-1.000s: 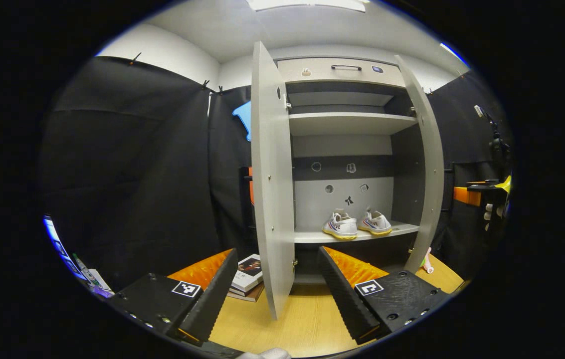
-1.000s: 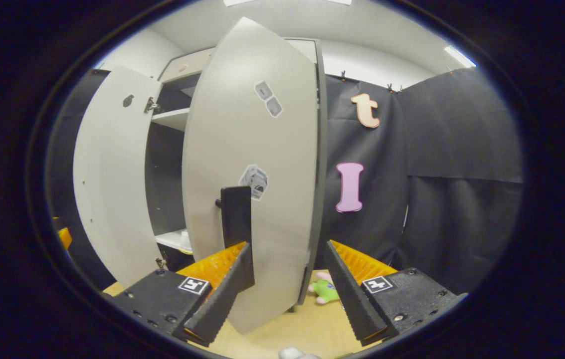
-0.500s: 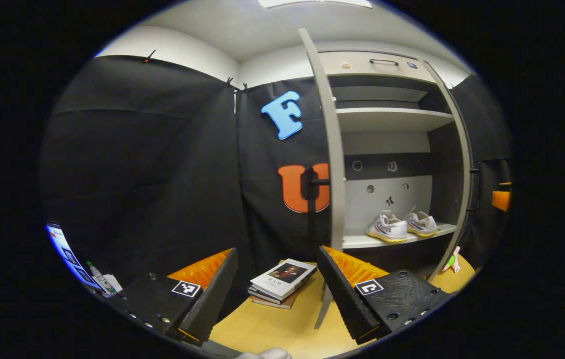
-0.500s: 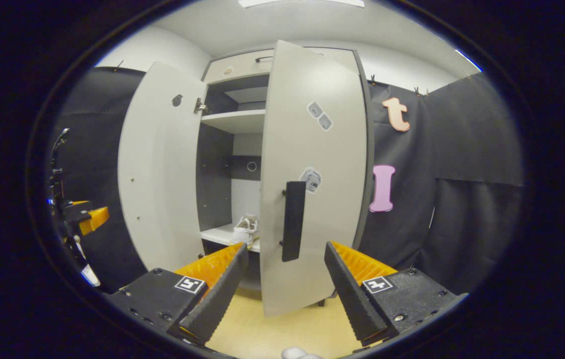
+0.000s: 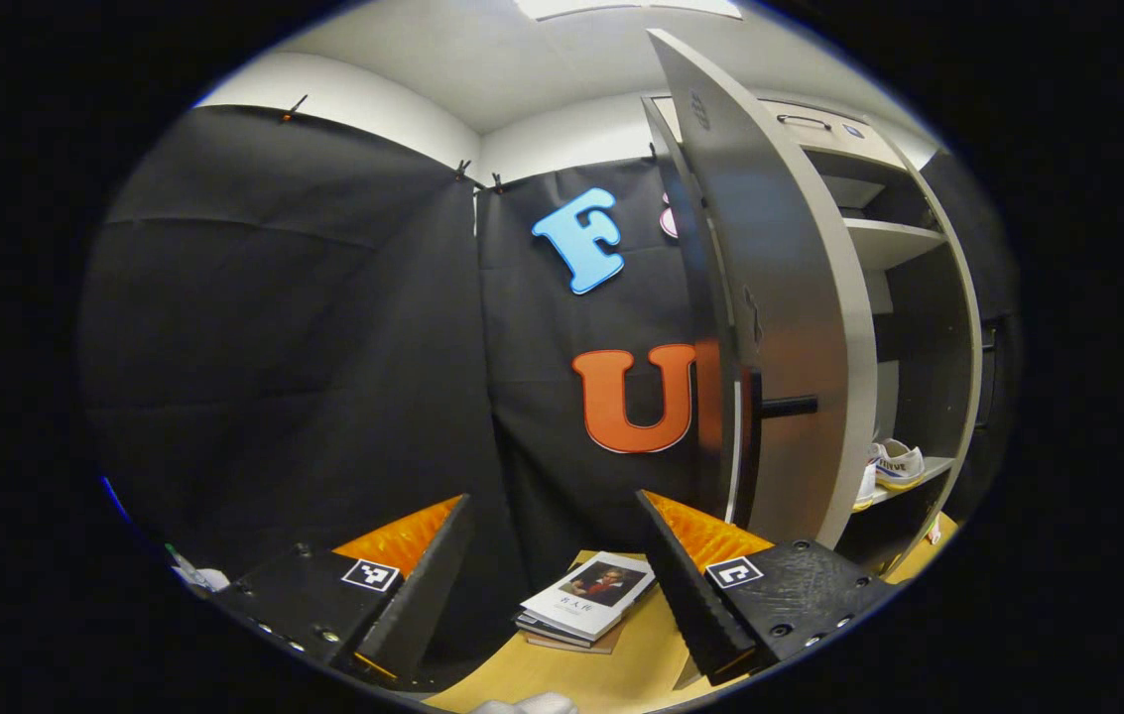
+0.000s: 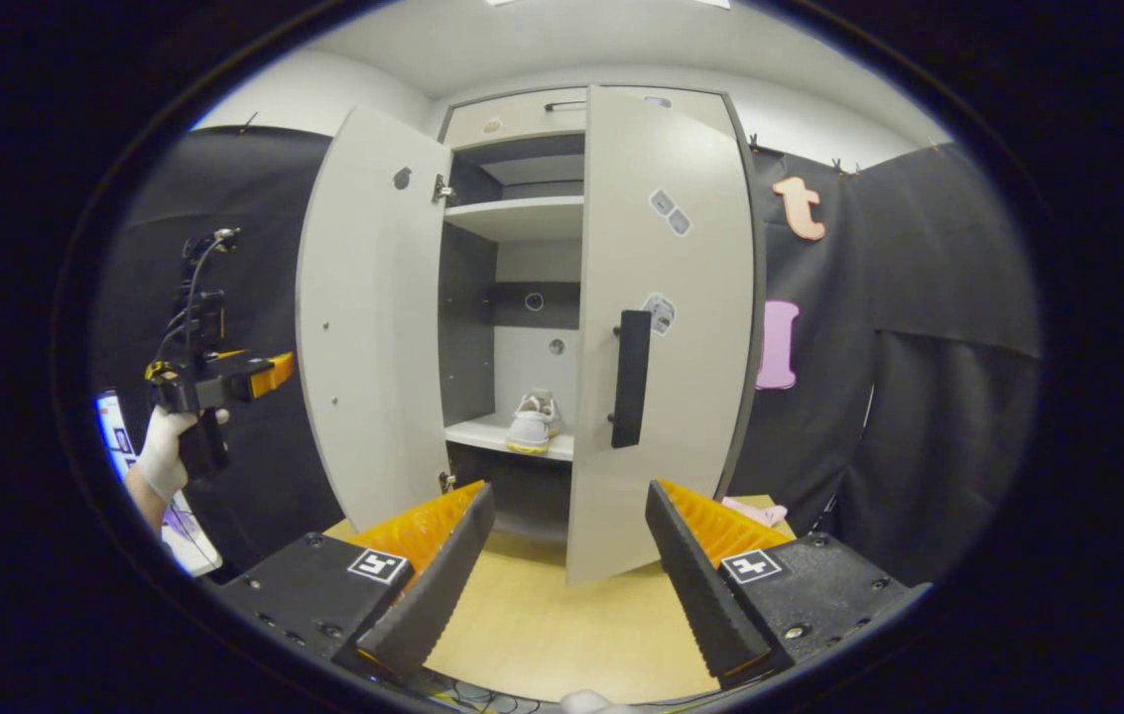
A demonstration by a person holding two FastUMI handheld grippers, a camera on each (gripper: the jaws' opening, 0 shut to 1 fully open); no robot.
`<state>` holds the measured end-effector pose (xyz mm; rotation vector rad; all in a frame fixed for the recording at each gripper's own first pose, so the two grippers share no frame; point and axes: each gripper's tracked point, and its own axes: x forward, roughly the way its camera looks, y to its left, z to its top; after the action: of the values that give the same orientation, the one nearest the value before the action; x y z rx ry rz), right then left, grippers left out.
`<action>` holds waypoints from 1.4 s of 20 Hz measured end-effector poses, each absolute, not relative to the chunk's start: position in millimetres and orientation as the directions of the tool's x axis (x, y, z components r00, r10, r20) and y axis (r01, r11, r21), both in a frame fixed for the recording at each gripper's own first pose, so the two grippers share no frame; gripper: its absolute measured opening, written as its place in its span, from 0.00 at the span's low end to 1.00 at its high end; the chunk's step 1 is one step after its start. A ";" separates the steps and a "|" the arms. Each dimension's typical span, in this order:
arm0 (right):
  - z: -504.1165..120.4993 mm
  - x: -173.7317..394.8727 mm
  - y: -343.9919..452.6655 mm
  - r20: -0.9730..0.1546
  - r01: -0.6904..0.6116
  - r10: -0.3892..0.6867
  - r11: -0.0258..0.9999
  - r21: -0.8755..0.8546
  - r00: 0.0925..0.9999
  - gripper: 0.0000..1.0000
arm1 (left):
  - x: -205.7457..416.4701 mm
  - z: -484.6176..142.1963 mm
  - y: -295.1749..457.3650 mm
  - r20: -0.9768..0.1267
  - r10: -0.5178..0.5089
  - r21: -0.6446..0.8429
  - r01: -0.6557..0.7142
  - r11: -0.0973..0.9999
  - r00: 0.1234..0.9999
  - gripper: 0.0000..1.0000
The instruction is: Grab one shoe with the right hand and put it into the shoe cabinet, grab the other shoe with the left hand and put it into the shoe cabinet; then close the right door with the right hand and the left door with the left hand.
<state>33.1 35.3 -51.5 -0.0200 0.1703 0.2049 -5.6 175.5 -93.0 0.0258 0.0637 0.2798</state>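
In the right gripper view the grey shoe cabinet (image 6: 512, 114) stands ahead. Its left door (image 6: 368, 317) is swung wide; its right door (image 6: 666, 327), with a dark handle (image 6: 631, 377), is part-way closed. A white shoe (image 6: 532, 424) rests on the lower shelf (image 6: 482, 434). My right gripper (image 6: 566, 575) is open, back from the right door and touching nothing. A gloved hand holds my left gripper (image 6: 269, 372) outside the left door. In the left gripper view my left gripper (image 5: 552, 585) is open, facing the left door's (image 5: 790, 297) outer face and handle (image 5: 785, 405); a white shoe (image 5: 897, 464) shows past its edge.
A stack of books (image 5: 589, 598) lies on the wooden floor (image 5: 621, 674) just ahead of my left gripper, near the left door's foot. A pink soft toy (image 6: 755, 511) lies on the floor behind the right door. Black cloth walls close in both sides.
The right door has swung further closed and my right gripper has backed away from it. My left gripper has moved left, around the left door to its outer face.
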 end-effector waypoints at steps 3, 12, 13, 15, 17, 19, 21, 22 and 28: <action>-56.8 24.6 38.5 -0.186 -0.191 0.189 0.982 0.006 0.964 1.00 | 7.6 -92.0 160.2 -0.059 0.209 0.015 -0.209 0.978 0.976 0.97; -55.8 18.3 39.5 -0.188 -0.193 0.189 0.981 -0.003 0.964 0.99 | 10.1 -90.3 145.7 -0.047 0.157 0.003 -0.157 0.988 0.986 0.89; -54.4 18.8 40.2 -0.184 -0.197 0.193 0.980 -0.004 0.964 1.00 | 9.1 -88.9 141.0 -0.041 0.156 0.003 -0.156 0.988 0.987 0.89; -51.1 20.0 43.4 -0.176 -0.210 0.206 0.978 -0.005 0.963 0.99 | 7.6 -89.1 131.8 -0.046 0.141 -0.012 -0.142 0.990 0.989 0.89; -48.4 21.9 43.3 -0.168 -0.214 0.210 0.977 -0.007 0.963 0.99 | 6.9 -88.1 123.6 -0.045 0.137 -0.001 -0.137 0.991 0.990 0.89; -46.9 21.5 40.7 -0.163 -0.213 0.208 0.977 -0.011 0.964 0.99 | 5.9 -85.7 116.9 -0.038 0.136 0.018 -0.135 0.991 0.990 0.89; -48.0 19.8 33.7 -0.163 -0.206 0.202 0.978 -0.008 0.966 1.00 | 6.7 -87.4 107.9 -0.042 0.121 0.001 -0.121 0.993 0.992 0.89; -49.2 19.3 28.7 -0.166 -0.199 0.195 0.980 -0.008 0.967 1.00 | 6.6 -87.1 101.9 -0.043 0.113 -0.007 -0.114 0.993 0.993 0.88; -53.0 17.6 7.7 -0.173 -0.169 0.168 0.986 0.008 0.971 1.00 | 9.8 -84.0 61.8 -0.036 0.059 -0.007 -0.060 0.998 0.998 0.88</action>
<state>17.6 7.7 -53.0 -0.0072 0.1737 0.1705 9.8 61.8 -84.0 -0.0084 0.0356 0.0595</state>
